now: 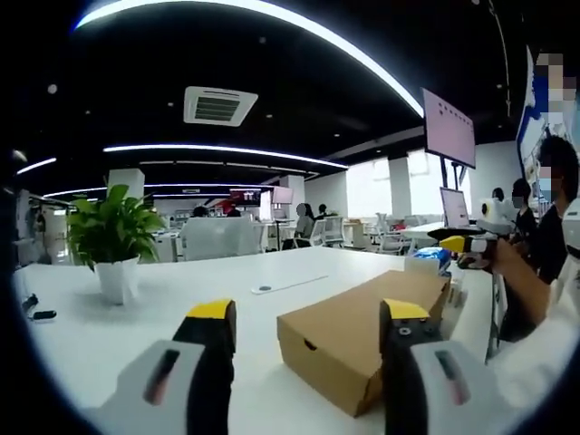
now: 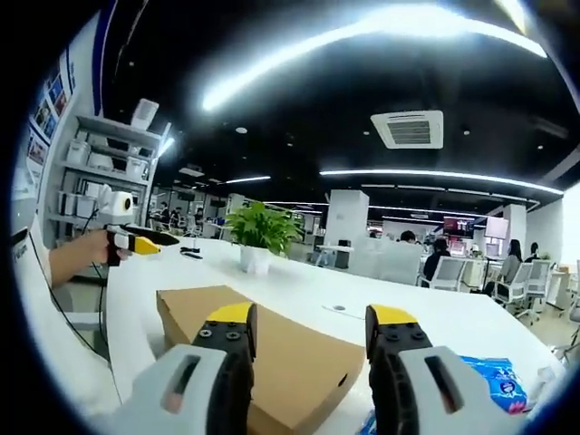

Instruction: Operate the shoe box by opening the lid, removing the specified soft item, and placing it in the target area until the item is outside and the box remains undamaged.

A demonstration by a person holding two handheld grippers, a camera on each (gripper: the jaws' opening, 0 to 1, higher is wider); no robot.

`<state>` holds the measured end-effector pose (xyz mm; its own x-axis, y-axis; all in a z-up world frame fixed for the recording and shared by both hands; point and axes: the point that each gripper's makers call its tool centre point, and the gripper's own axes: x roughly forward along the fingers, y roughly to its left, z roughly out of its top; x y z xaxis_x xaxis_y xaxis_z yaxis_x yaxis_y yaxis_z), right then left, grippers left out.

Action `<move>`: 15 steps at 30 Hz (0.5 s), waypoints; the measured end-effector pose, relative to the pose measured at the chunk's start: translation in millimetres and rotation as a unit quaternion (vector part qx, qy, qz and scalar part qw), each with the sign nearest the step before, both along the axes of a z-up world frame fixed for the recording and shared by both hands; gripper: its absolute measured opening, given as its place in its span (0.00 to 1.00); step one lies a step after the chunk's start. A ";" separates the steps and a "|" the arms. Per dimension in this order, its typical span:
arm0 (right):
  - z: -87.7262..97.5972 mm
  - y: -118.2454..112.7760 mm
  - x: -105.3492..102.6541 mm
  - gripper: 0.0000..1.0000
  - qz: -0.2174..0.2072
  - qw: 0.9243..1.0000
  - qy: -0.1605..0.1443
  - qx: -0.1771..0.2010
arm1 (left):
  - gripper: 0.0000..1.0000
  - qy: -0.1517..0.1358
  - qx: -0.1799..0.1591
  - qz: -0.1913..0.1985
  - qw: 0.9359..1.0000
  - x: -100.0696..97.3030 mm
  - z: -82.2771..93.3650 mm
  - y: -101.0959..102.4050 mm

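Yellow-tipped jaws of the left gripper (image 1: 308,313) stand apart, holding nothing; just beyond them at 5 o'clock a closed cardboard shoe box (image 1: 362,331) lies flat on the white table (image 1: 181,290). In the right gripper view, the right gripper (image 2: 313,319) also gapes over the box (image 2: 263,349) — its long axis runs from 10 toward 4 o'clock. Best to catch the lid's long edge lightly and lift evenly, without creasing the cardboard

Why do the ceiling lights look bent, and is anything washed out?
Left gripper view: fisheye lens bows the ceiling light strip into an arc; the cardboard box stays sharp. Right gripper view: the light strip glares white and blurs; the potted plant is small but clear.
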<state>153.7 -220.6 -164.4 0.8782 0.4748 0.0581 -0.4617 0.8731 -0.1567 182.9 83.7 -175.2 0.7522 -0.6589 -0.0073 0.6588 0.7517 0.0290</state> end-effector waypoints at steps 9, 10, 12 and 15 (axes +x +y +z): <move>-5.9 1.9 -0.4 0.48 0.001 1.000 0.007 -0.005 | 0.65 -0.002 0.006 0.000 1.000 -1.4 0.9 -0.1; -6.8 2.2 -0.3 0.48 0.000 1.000 0.008 -0.007 | 0.65 -0.002 0.006 0.001 1.000 -1.2 0.8 0.2; -7.6 2.5 -0.3 0.47 0.000 1.000 0.009 -0.008 | 0.65 -0.001 0.007 0.001 1.000 -1.0 0.4 0.4; -9.2 2.0 0.4 0.47 -0.001 1.000 0.011 -0.009 | 0.65 0.001 0.009 0.000 1.000 -0.4 -1.2 0.4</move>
<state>154.0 -218.6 -173.6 0.8803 0.4734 0.0296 -0.4632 0.8714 -0.1615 182.5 84.0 -176.5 0.7527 -0.6580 -0.0202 0.6582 0.7517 0.0419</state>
